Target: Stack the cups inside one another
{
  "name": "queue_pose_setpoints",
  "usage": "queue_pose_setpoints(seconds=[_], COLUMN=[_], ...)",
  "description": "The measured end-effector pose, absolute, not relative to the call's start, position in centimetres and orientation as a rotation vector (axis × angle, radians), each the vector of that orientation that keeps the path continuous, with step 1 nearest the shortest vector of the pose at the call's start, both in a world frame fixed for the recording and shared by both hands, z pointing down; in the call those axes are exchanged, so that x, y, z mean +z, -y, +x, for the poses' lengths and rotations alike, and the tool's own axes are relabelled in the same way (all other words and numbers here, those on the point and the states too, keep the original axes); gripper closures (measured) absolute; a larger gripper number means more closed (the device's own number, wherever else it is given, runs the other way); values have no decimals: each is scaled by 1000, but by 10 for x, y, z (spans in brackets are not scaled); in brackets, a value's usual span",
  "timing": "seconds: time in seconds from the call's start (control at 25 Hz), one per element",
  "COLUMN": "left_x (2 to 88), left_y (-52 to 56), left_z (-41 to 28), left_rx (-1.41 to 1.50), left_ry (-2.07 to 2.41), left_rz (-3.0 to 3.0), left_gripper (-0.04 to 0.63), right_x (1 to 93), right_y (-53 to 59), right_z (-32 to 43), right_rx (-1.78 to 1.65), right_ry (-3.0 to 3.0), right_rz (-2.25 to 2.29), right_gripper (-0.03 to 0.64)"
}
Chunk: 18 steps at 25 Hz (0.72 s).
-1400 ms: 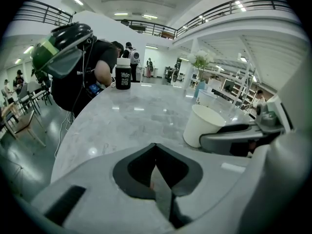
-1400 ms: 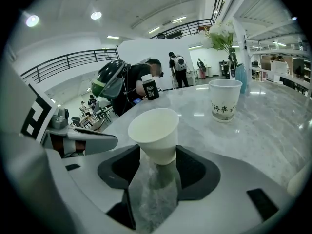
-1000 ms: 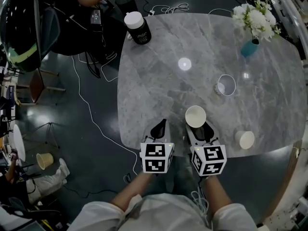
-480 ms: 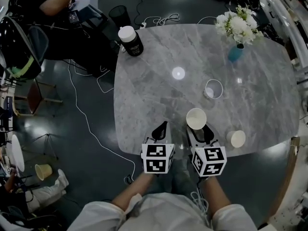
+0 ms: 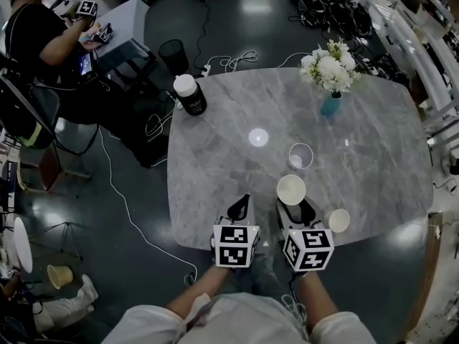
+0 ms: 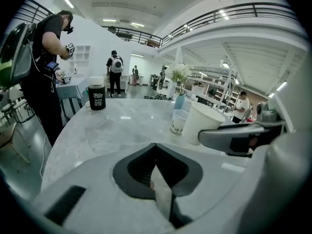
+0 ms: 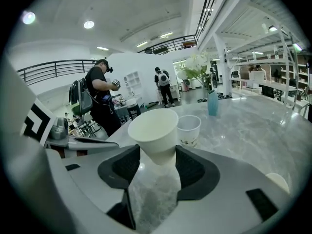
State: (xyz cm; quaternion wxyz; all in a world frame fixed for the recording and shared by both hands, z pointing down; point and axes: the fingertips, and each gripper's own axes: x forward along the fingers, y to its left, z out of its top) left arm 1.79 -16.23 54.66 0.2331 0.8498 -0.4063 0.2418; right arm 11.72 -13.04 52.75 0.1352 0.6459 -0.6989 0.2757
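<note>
Three cups, is it? What are they like?

— Three, all round and tapered, mouths up. My right gripper [image 7: 157,150] has its jaws clamped on the lower wall of the plain white paper cup [image 7: 152,130]. That cup is matte and smooth-sided with a rolled rim, leans a little, and has nothing in it.

And the other two?

— The pale cup with small dark print on its side [image 5: 300,156] stands on the grey marbled desk [image 5: 222,156] just beyond the held one, apart from it, and looks empty. The cream-white cup [image 5: 339,221] stands off to my right, near the desk's near edge and well apart from both. I look straight down into its mouth, and it is bare inside.

What about the desk top?

— It is a veined, stone-look slab with rounded corners, glossy enough to throw back the ceiling lamps as bright spots.

Your left gripper?

— My left gripper [image 6: 156,146] has its jaws pressed together tip to tip, with nothing between them. It sits at the desk's near edge, just beside the right one.

Anything else standing there?

— A black cylindrical canister with a white lid [image 5: 192,100] stands at the far left corner, with pale lettering too small to read. A small teal vase [image 5: 330,106] on the far side holds a bunch of white flowers [image 5: 328,67].
</note>
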Motion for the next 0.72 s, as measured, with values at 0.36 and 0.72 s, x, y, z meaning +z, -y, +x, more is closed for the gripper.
queue_pose_setpoints(seconds=[0.36, 0.72], left_x=[523, 512], left_y=[174, 198], left_z=[44, 69], left_rx=[627, 621], left_ry=[1096, 1050], left_rz=[2391, 2437], left_gripper=[600, 600], right_x=[501, 488], right_y=[143, 170], right_z=[143, 165], right_rx=[748, 726], right_ry=[2012, 1992], right_rz=[1938, 1976], right_gripper=[408, 408])
